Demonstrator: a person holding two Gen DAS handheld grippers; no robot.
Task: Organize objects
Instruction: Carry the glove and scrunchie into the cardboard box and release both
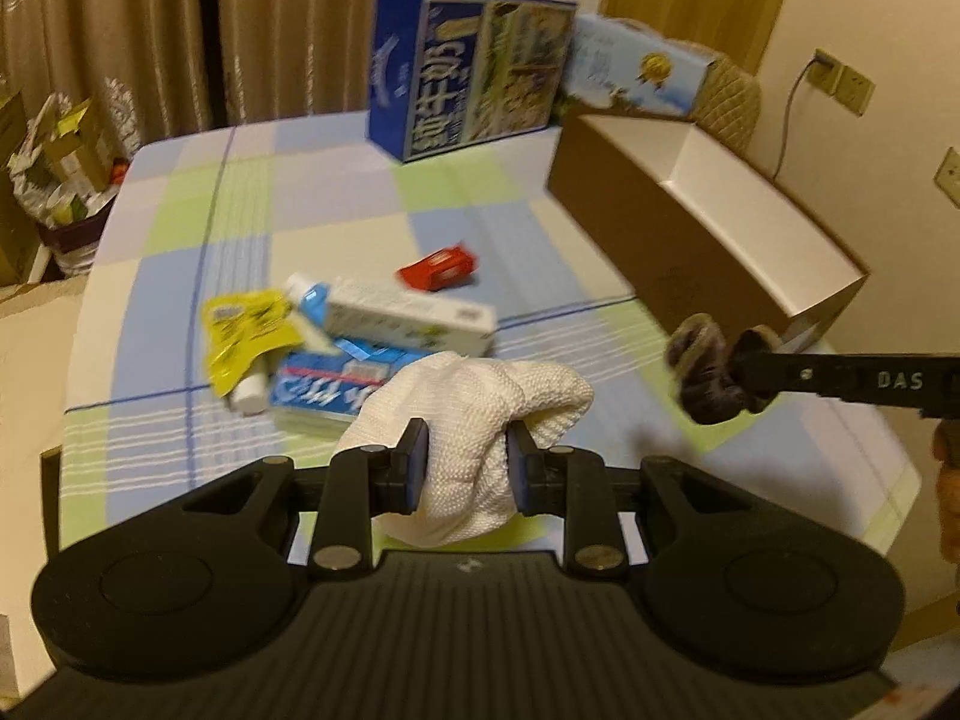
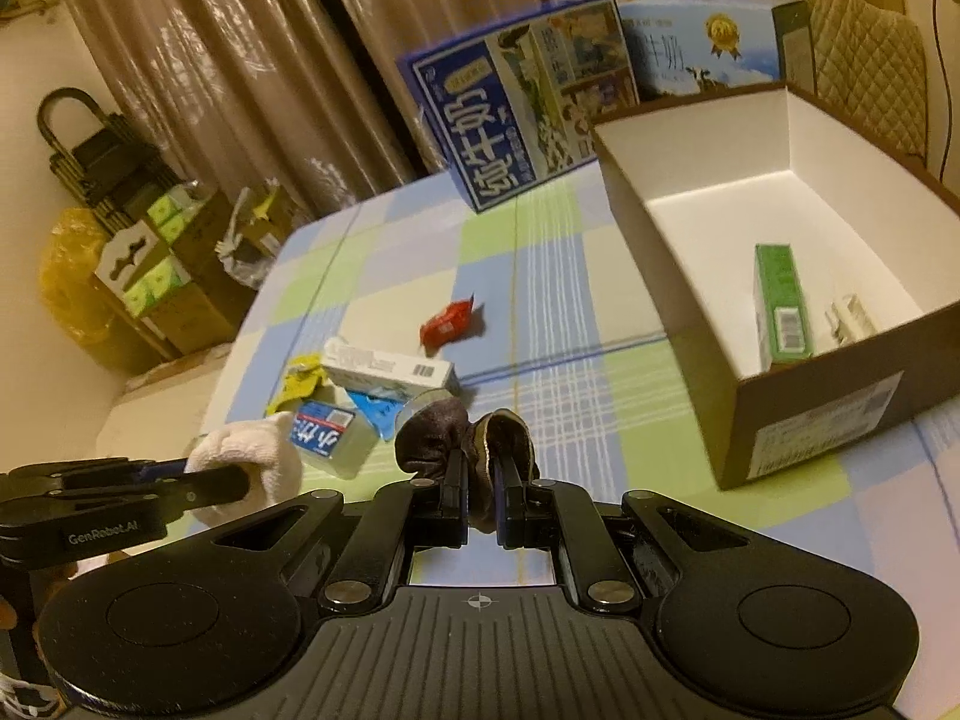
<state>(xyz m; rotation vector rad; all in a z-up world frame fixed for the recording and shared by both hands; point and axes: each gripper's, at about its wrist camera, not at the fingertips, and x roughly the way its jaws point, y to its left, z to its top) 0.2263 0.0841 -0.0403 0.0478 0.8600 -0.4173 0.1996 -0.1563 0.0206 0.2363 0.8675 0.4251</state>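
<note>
Both grippers are loaded. The left gripper (image 1: 468, 456) is clamped on a white knitted cloth (image 1: 480, 420), which bulges above and below the pads. The right gripper (image 2: 479, 489) is closed narrowly on a dark scrunchie (image 2: 462, 432).

The open cardboard box (image 2: 828, 420) occupies the right side of the right wrist view, up and to the right of the right gripper. Its long axis runs from lower right toward the upper centre of the frame. It already holds a green carton (image 2: 780, 306) and a small pale item (too blurred to identify).

The governing relation: the box lies to the right of both grippers, and the right gripper is the nearer one. In the left wrist view it reaches in from the right edge just below the box's near corner. The scrunchie is therefore judged the likelier item to go in first.

On the checked tablecloth (image 1: 336, 204), left of centre, unsorted items remain:
- a white toothpaste box (image 1: 414, 315)
- a blue box (image 1: 327, 387)
- a yellow packet (image 1: 246, 330)
- a red packet (image 1: 438, 267), apart from the rest
</note>
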